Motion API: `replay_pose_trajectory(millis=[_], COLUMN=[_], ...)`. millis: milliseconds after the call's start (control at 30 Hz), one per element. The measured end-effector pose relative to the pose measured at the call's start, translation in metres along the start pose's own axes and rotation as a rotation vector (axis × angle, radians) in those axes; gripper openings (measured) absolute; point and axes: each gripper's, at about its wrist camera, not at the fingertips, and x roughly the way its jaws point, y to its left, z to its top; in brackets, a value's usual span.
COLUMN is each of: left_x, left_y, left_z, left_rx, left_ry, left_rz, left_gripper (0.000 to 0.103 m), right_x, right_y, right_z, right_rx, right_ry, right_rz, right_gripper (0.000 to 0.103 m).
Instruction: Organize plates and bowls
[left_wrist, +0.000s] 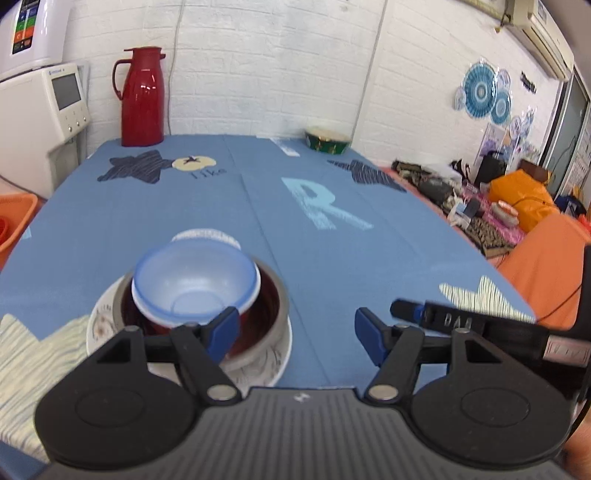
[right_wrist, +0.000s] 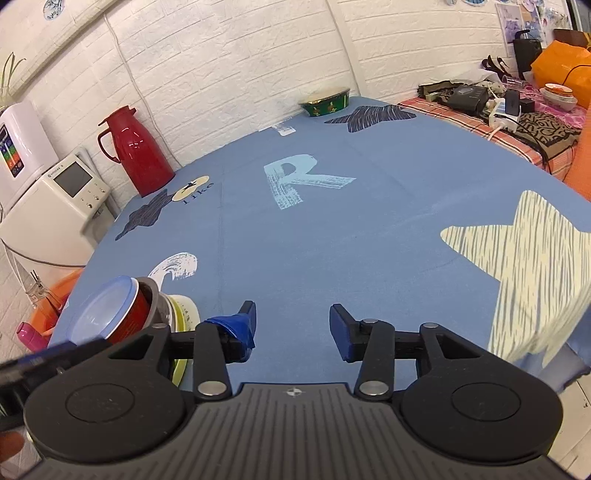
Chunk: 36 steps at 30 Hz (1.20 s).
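Note:
A stack of dishes stands near the table's front left. A pale blue plastic bowl (left_wrist: 195, 280) sits inside a red bowl (left_wrist: 258, 310), inside a grey metal bowl (left_wrist: 273, 332), on a white patterned plate (left_wrist: 258, 373). My left gripper (left_wrist: 295, 332) is open just behind the stack, its left finger overlapping the bowls' near rims. In the right wrist view the same stack shows at lower left, with the blue bowl (right_wrist: 101, 310) on top. My right gripper (right_wrist: 291, 328) is open over bare cloth. A green bowl (left_wrist: 327, 140) (right_wrist: 325, 101) sits at the far edge.
A red thermos jug (left_wrist: 142, 98) (right_wrist: 138, 155) stands at the far left corner of the blue tablecloth (left_wrist: 332, 258). White appliances (left_wrist: 40, 110) and an orange basin (left_wrist: 14, 221) are off the left side. A cluttered bench (left_wrist: 480, 206) lies to the right.

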Motion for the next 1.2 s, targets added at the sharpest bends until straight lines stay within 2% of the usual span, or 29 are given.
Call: replay_pose_trajectory(millis=[167,533,967,1200], left_x=[-0.007,-0.018,-0.037,-0.05], left_y=[-0.006,-0.013,-0.02,-0.027], left_z=[-0.032,-0.091,-0.112,-0.115], left_rx=[0.01,0.048,0.042,0.067], left_ry=[0.034,0.048,0.032,-0.006], left_rz=[0.005,0.096,0.096,0.102], left_gripper=[0.067,0.067,0.067,0.067], right_x=[-0.009,-0.02,-0.043,-0.059], right_y=[0.002,-0.003,0.0,0.004], right_z=[-0.012,-0.049,-0.067,-0.069], right_rx=[-0.038,-0.043,-0.077,-0.09], right_ry=[-0.01,0.016,-0.018,-0.055], right_rz=[-0.036,-0.013,0.002,0.012], right_gripper=[0.031,0.033,0.036,0.037])
